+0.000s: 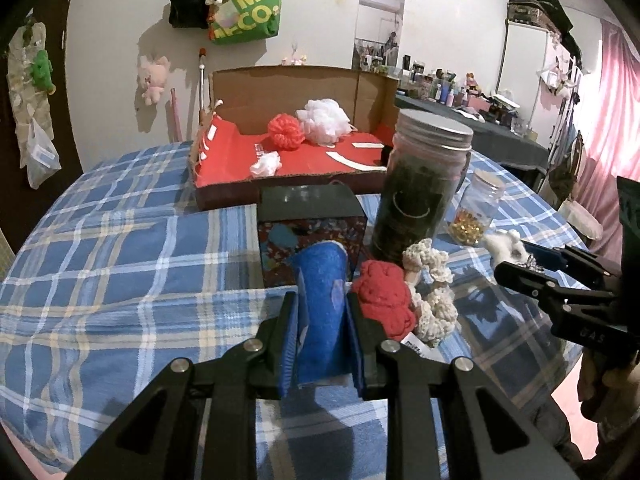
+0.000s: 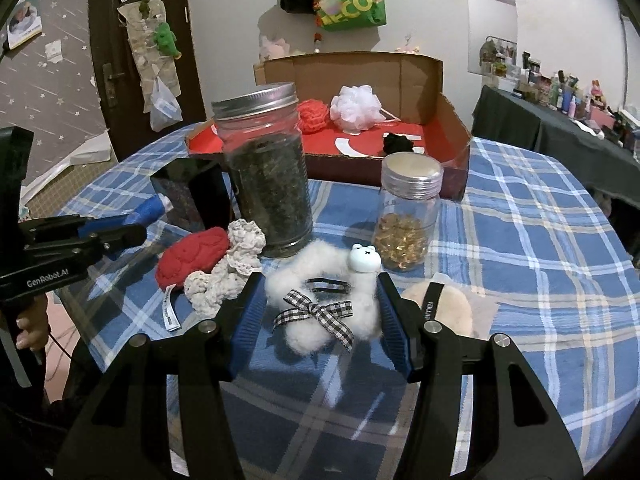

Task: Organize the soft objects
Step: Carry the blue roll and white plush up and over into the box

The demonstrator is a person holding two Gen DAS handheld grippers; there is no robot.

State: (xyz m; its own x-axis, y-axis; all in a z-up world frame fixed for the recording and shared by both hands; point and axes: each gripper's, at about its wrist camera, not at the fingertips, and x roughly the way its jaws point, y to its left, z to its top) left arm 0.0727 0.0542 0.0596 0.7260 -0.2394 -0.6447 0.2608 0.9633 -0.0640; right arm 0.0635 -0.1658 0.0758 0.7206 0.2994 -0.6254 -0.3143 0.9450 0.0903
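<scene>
**Two grippers loaded, three soft items already boxed**

Left gripper (image 1: 321,316): clenched on one blue sponge (image 1: 320,304), pads pressing both sides, sponge upright between them above the checked tablecloth (image 1: 120,264).

Right gripper (image 2: 322,312): grasping one white fluffy hair clip (image 2: 320,300) with a checked bow and a small bear head; fluff touches both pads. Clip sits over the cloth, just in front of the jars.

Cardboard box (image 2: 436,96), red-lined, at the far side of the table. Inside, counted: one red crocheted ball (image 2: 314,114), one white mesh pouf (image 2: 356,108), one black scrunchie (image 2: 396,145). Left view also shows one small white crumpled piece (image 1: 265,163) near the box's front edge.

On the cloth, still loose: one red knitted item (image 2: 190,260), one cream crocheted scrunchie (image 2: 230,272) touching it, one beige puff (image 2: 448,308) beside the right jaw.

Jars: two. Tall one with dark contents (image 2: 266,172), small one with gold beads (image 2: 408,220). One dark patterned box (image 1: 312,232) behind the sponge.
</scene>
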